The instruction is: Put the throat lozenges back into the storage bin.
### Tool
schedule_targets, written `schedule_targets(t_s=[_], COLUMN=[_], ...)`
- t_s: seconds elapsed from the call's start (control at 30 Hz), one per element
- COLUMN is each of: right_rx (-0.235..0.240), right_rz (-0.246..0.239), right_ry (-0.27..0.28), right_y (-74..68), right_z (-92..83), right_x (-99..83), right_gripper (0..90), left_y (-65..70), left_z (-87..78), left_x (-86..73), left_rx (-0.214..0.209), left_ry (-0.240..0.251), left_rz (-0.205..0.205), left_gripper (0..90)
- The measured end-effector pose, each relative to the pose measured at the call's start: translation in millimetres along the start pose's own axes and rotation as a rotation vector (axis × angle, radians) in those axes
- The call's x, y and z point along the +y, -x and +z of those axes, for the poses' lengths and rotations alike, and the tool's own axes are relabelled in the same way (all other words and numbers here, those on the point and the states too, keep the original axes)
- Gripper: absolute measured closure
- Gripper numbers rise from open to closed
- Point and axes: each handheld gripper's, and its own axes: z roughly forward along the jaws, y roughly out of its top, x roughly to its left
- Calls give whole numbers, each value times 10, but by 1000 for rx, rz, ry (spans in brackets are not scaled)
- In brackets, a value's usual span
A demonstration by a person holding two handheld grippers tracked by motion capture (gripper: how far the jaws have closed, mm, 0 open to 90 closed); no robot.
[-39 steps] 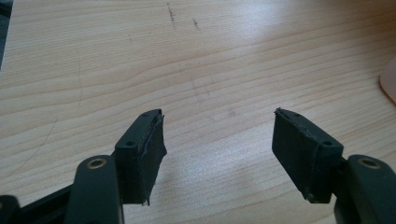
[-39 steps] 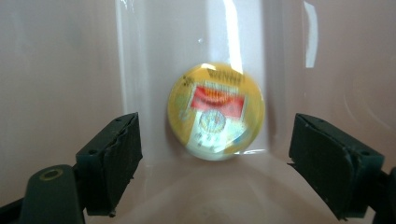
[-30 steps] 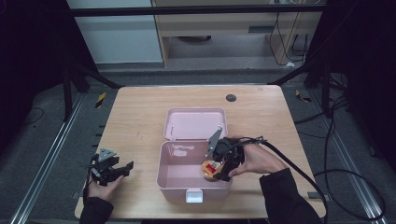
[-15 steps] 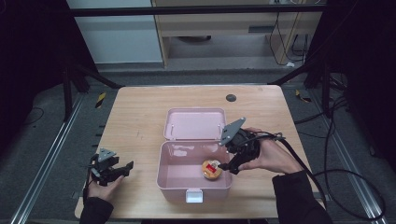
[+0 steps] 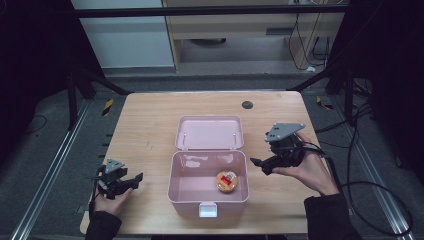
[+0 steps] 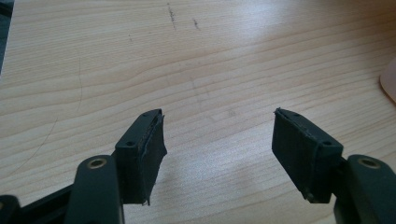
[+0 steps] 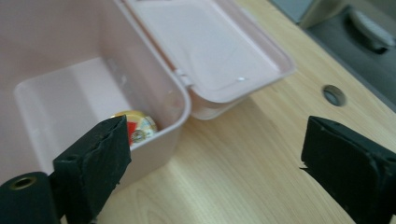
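The right gripper [image 5: 270, 159] is held just beside the right wall of the open pink box [image 5: 207, 199], jaws spread wide and gripping nothing. The left gripper [image 5: 131, 181] is kept low near the desk's [image 5: 150, 130] front left corner, jaws wide and empty, well apart from the box. A small round jar [image 5: 227, 181] is seen inside, at the right wall. Bare desk is left on both sides.
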Motion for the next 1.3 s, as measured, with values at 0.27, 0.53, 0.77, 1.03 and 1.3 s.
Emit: schedule_targets(t_s=[0.27,0.53,0.77,1.03,1.3], right_rx=[-84,-162,-252,-295,-354], right_rz=[139,293,370,440,494], right_ry=[58,135,154,124,100], right_y=[85,151,198,239,264], right_z=[-21,2,86,172,226], right_x=[-298,-653,-1004,-1333,-1567], right_gripper=[59,48,42,39,33], left_y=[0,5,3,2,-7], left_z=[0,5,4,17,31], left_x=[0,-2,-4,-9,-19], left_rx=[2,4,8,14,16], left_ry=[1,5,7,12,11], left_rz=[-1,1,3,3,7], left_gripper=[335,328,318,301,279])
